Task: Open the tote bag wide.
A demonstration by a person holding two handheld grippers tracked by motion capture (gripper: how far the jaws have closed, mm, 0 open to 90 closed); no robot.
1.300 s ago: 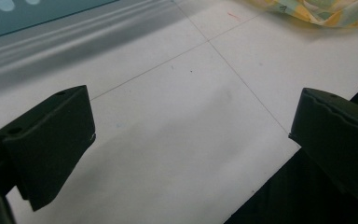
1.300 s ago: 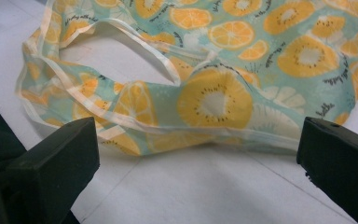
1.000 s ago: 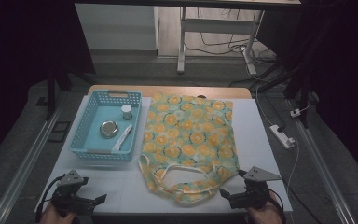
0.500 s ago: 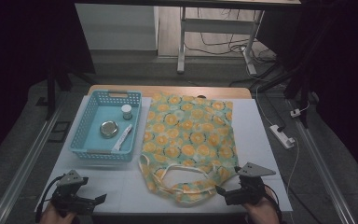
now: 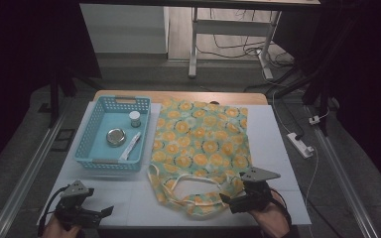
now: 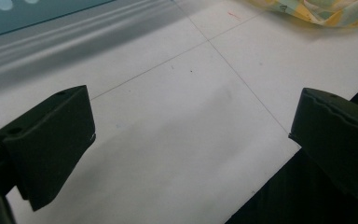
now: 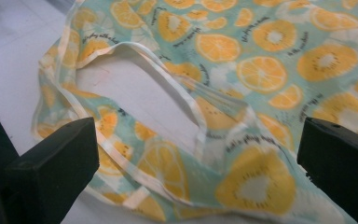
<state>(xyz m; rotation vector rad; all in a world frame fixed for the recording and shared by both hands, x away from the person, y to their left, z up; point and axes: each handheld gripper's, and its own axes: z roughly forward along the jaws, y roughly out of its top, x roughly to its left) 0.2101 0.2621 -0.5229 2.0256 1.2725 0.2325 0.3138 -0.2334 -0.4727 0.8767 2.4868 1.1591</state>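
Fabric tote bag (image 5: 201, 144), pale green and printed with orange slices, is laid flat on the white tabletop (image 5: 278, 148), its looped handles (image 5: 188, 191) bunched at the end nearest the right claw (image 5: 229, 202). That claw is held wide, with nothing between its jaws, and is poised just beside the bag's mouth; in the right gripper view the handle strap (image 7: 168, 79) and the hem below it are seen directly ahead, between the two jaws. The left claw (image 5: 105, 210) is also held wide and empty, low over bare tabletop, well apart from the bag, which lies ahead and off to its right side. Beyond the left claw a light-blue perforated plastic basket (image 5: 95, 130) is set, holding a small white-capped jar (image 5: 135, 119), a round silver tin (image 5: 115, 137) and a white tube (image 5: 130, 146).

The step in hand is judged to be a grasp on the bag's opening. It would be done well if the right claw were lowered until one jaw slides under a single strap or one layer of hem, rather than both layers being pinched together, so the mouth can later be parted. A light, low approach is advised, since thin cloth is easily pushed into wrinkles ahead of the jaws.
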